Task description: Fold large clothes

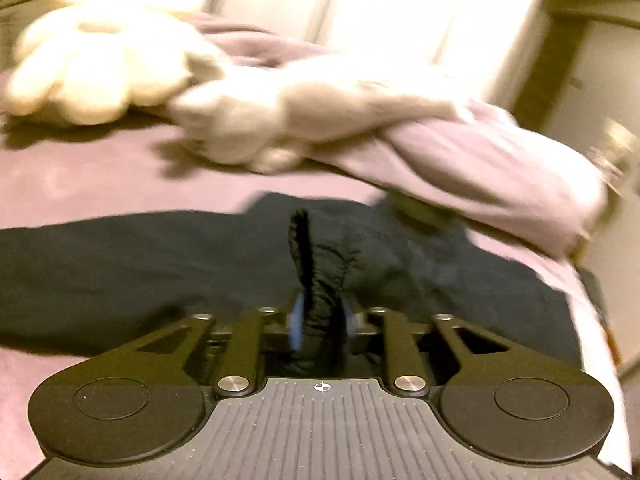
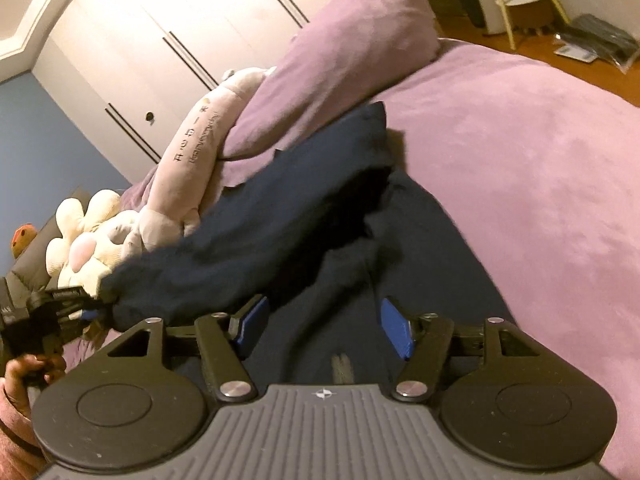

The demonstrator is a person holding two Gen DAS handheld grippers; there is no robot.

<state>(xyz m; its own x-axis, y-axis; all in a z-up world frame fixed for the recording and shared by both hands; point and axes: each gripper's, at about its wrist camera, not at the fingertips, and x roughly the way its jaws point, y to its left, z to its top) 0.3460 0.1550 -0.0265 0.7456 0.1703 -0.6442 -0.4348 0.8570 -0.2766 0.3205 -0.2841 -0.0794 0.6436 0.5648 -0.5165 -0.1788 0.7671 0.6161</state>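
A dark navy garment (image 1: 120, 264) lies spread on a purple bed. My left gripper (image 1: 320, 324) is shut on a bunched fold of the garment, which stands up between its blue pads. In the right wrist view the garment (image 2: 280, 216) stretches from the left gripper (image 2: 86, 314) at the far left, lifted off the bed, down to a flat part beneath my right gripper (image 2: 324, 324). My right gripper is open, its blue pads (image 2: 394, 328) wide apart just above the flat dark cloth, holding nothing.
A cream flower-shaped plush (image 1: 96, 60) (image 2: 80, 240) and a long pale plush (image 1: 280, 116) (image 2: 192, 160) lie at the head of the bed by a purple pillow (image 2: 344, 56). White wardrobe doors (image 2: 160, 40) stand behind. The purple bedspread (image 2: 540, 168) stretches right toward a wooden floor.
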